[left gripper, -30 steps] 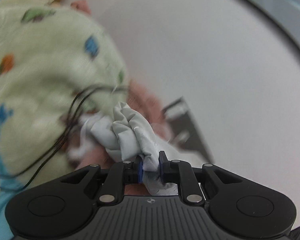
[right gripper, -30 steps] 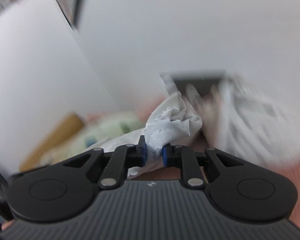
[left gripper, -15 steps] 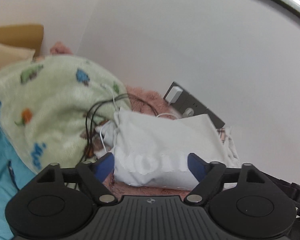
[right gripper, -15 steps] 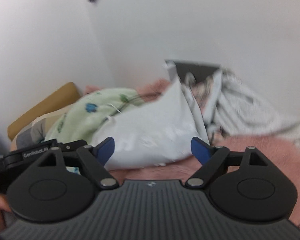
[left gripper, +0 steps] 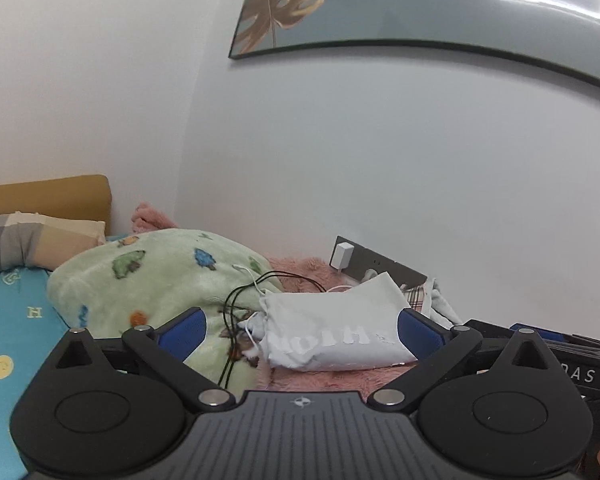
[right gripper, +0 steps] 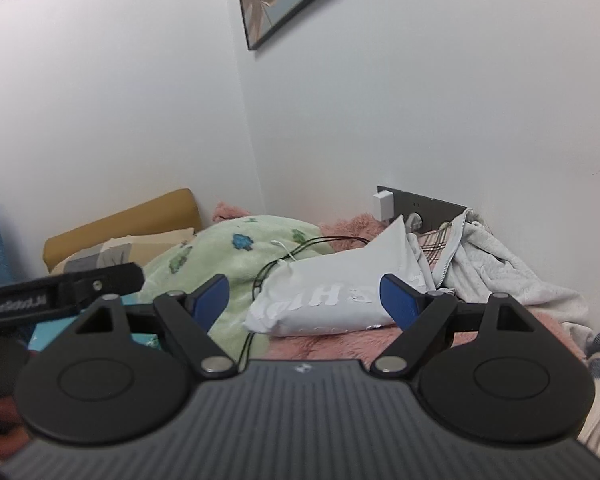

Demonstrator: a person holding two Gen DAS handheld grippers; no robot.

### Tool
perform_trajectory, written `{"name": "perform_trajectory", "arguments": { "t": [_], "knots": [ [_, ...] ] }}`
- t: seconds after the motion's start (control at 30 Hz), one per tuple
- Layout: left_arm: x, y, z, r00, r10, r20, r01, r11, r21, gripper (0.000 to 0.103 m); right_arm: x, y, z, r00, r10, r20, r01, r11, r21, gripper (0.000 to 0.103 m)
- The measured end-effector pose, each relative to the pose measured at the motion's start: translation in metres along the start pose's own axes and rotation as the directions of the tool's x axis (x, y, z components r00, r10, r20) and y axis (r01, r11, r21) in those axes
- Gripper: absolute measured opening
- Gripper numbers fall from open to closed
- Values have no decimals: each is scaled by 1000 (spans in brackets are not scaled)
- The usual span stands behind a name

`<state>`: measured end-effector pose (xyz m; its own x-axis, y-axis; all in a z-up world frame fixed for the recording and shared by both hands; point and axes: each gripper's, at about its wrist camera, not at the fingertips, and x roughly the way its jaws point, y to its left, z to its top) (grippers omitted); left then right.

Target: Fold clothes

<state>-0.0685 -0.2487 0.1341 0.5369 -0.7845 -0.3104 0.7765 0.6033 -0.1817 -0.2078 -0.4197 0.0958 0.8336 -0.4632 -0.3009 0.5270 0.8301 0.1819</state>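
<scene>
A folded white garment (left gripper: 336, 330) lies on the pink blanket (left gripper: 340, 378) near the wall, apparently set aside as finished; both the left gripper (left gripper: 300, 330) and right gripper (right gripper: 302, 298) hover wide open and empty.

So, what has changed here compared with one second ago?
Both grippers let go. A second ago the left gripper and the right gripper were each shut on bunched pale cloth; now both are open and pulled back. The folded white garment lies free on the pink fuzzy blanket. The green blanket, the black cables and the grey clothes pile stayed as they were.
</scene>
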Motion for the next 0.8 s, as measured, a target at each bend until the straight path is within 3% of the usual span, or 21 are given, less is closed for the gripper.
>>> {"name": "perform_trajectory", "arguments": {
  "t": [0.3,0.8],
  "knots": [
    [-52,0,-33,997,48,53,-50,998,49,103,-13,22,-23,1000,3,20,-1,998,-64,84],
    [-51,28,-68,988,148,52,-152,985,81,103,-4,49,-61,1000,-20,24,22,994,-109,84]
  ]
}}
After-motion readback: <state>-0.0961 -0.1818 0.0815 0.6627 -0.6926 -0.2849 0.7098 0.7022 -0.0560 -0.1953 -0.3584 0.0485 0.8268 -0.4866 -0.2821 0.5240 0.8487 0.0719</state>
